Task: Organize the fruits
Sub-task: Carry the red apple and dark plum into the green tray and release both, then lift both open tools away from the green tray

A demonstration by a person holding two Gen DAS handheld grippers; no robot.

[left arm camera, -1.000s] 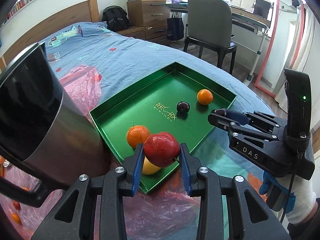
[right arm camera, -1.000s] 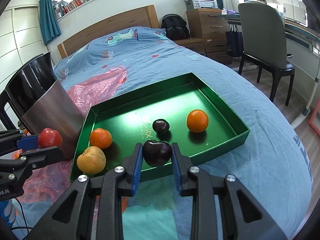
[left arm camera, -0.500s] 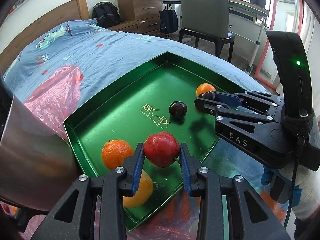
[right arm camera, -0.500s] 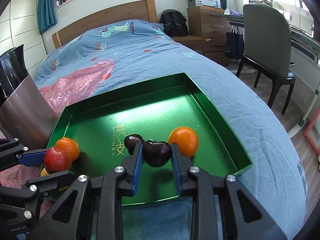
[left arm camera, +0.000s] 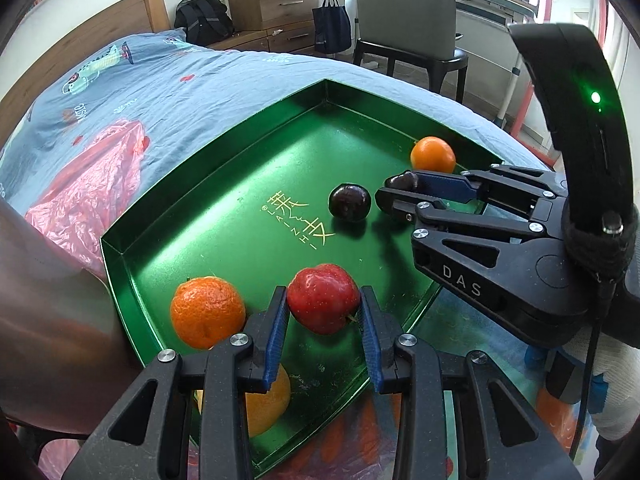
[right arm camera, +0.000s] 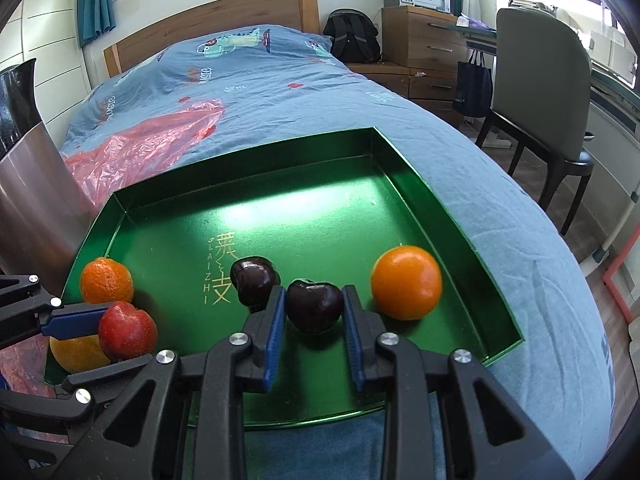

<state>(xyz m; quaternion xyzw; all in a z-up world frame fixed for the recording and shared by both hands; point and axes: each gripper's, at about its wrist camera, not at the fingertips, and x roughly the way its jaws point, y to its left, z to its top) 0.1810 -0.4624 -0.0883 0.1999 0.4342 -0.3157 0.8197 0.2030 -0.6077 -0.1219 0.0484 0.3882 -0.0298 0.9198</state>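
Left wrist: left claw [left arm camera: 323,307] pinches a red apple [left arm camera: 323,303] over the green tray [left arm camera: 240,168], beside a tangerine [left arm camera: 207,312].

Right wrist: right claw [right arm camera: 313,307] pinches a dark cherry [right arm camera: 314,305] above the tray, between another cherry [right arm camera: 253,280] and an orange [right arm camera: 406,282].

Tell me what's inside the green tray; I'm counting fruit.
In the tray: two mandarins, a dark plum, and a yellow-orange fruit partly hidden by the left gripper.

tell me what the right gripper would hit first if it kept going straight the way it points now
Probably the floor of the green tray, just beyond the dark plum that the right gripper holds. The other dark plum and the orange sit to either side, though depth is hard to judge.
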